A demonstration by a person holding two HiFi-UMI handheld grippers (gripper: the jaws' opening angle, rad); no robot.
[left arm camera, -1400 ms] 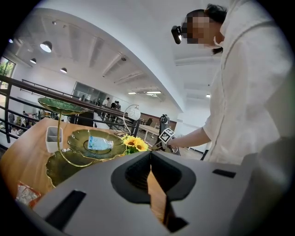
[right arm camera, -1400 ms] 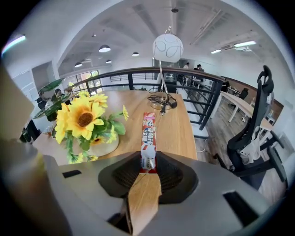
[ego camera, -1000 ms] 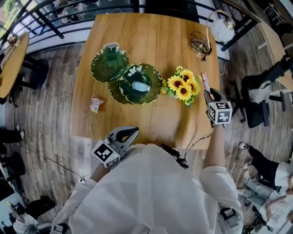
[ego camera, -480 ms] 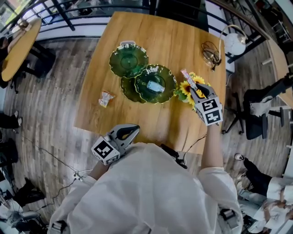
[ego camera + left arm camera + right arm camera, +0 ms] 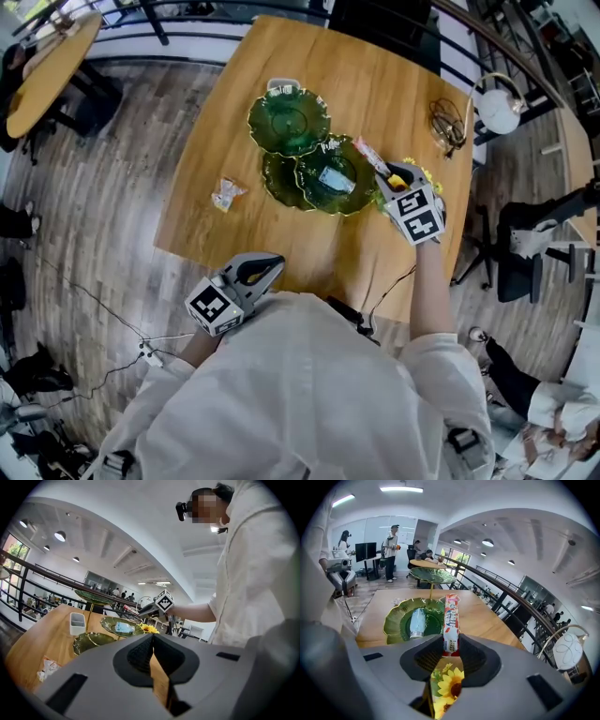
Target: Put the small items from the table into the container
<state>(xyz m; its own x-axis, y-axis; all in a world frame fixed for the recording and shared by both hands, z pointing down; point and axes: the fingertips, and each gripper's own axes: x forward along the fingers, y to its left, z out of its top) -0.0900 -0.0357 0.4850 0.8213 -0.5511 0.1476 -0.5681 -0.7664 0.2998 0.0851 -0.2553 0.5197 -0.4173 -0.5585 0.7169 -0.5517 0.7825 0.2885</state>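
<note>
A slim red-and-white snack packet (image 5: 451, 620) is clamped between the right gripper's (image 5: 386, 176) jaws over the edge of the green, gold-rimmed tiered dish (image 5: 317, 161), where a pale blue packet (image 5: 337, 179) lies, while a crumpled wrapped candy (image 5: 225, 193) rests well apart on the wooden table (image 5: 281, 246).

Two tools: left tongs (image 5: 272, 266) and right tongs (image 5: 385, 178). Three green dishes (image 5: 289, 120) sit ahead of them. Three small packets: one red-and-white packet (image 5: 368, 155) in the right tongs, one blue packet (image 5: 337, 178) just beyond, one wrapped sweet (image 5: 226, 193) ahead of the left tongs. One white cup (image 5: 279, 86). One sunflower bunch (image 5: 449, 686).
</note>
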